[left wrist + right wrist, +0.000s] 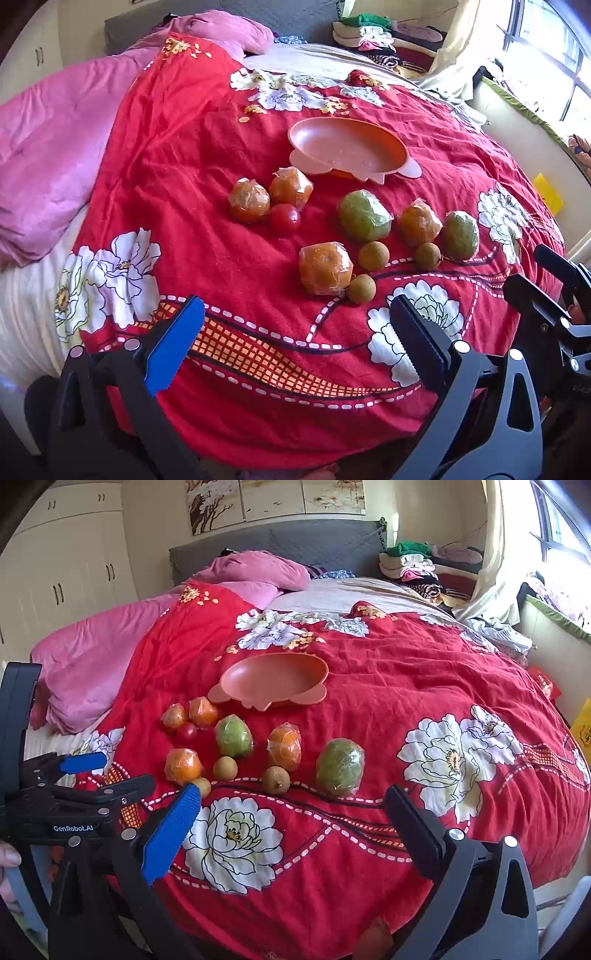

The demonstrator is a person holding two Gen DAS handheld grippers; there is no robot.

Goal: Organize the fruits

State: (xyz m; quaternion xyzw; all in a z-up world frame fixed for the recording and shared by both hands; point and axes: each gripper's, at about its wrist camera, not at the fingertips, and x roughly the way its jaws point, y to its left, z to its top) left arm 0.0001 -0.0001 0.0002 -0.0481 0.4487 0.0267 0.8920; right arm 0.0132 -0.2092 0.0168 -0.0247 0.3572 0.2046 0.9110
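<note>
Left wrist view: the left claw [295,339] is hanging wide apart over the red quilt [166,166], gripping nothing. Just ahead of it the wrapped fruits [325,267] are lying, with the orange dish [347,147] sitting beyond them.

Right wrist view: the right claw [293,819] is also gaping, empty. The fruits [340,768] are lying ahead and leftward, the dish [273,679] sitting farther off, and the left claw [107,771] is showing at left.

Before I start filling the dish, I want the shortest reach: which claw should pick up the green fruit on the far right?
Probably the right claw: open and empty, with that green fruit just ahead of it, right of the others.
</note>
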